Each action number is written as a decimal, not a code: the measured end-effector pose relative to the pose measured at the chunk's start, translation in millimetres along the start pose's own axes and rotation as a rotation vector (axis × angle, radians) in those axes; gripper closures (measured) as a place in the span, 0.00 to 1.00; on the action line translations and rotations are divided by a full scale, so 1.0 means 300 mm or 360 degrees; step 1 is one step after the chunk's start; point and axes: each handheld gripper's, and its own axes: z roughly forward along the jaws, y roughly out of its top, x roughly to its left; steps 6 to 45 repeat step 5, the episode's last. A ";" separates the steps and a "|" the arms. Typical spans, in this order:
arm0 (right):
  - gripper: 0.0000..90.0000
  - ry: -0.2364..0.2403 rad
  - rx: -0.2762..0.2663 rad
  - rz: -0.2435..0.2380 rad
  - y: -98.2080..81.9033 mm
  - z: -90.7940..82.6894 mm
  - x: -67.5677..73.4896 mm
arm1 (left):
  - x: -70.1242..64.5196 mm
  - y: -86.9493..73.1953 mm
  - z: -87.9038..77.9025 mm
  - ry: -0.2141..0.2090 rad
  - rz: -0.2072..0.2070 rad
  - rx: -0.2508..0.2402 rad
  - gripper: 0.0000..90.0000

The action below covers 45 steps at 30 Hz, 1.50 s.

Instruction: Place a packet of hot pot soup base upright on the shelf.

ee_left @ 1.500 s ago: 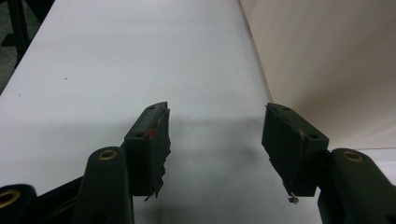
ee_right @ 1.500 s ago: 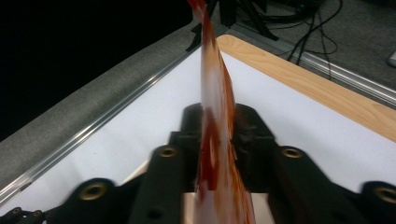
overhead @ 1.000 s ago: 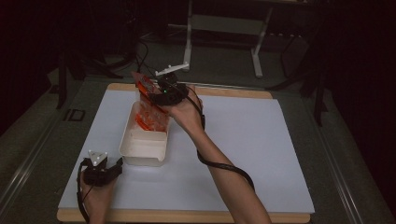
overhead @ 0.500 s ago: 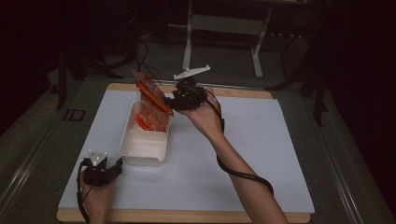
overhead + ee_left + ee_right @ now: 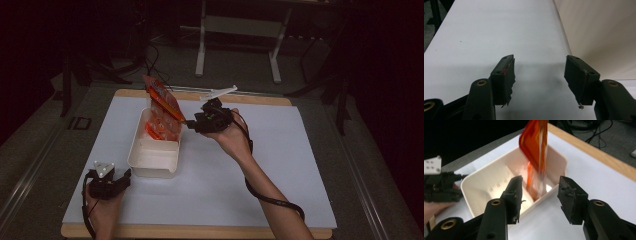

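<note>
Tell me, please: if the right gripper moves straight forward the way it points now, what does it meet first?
Probably the orange packet standing in the white bin; the right gripper has open jaws aimed at it, though depth is unclear.

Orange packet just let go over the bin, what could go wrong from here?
1. The orange packet stands tilted at the white bin's far end, top above the rim; it may tip out.
2. The right gripper, open close by, might clip it.
3. The left gripper, open beside the bin, isn't steadying it.
</note>
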 end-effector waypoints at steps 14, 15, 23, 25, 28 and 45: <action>0.60 0.0019 0.0025 0.0024 -0.053 0.007 -0.018 | 0.000 0.000 0.001 0.0002 -0.0001 0.0003 0.46; 0.60 0.0019 0.0025 0.0024 -0.053 0.007 -0.018 | 0.000 0.000 0.001 0.0002 -0.0001 0.0003 0.46; 0.60 0.0019 0.0025 0.0024 -0.053 0.007 -0.018 | 0.000 0.000 0.001 0.0002 -0.0001 0.0003 0.46; 0.60 0.0019 0.0025 0.0024 -0.053 0.007 -0.018 | 0.000 0.000 0.001 0.0002 -0.0001 0.0003 0.46; 0.60 0.0019 0.0025 0.0024 -0.053 0.007 -0.018 | 0.000 0.000 0.001 0.0002 -0.0001 0.0003 0.46; 0.60 0.0019 0.0025 0.0024 -0.053 0.007 -0.018 | 0.000 0.000 0.001 0.0002 -0.0001 0.0003 0.46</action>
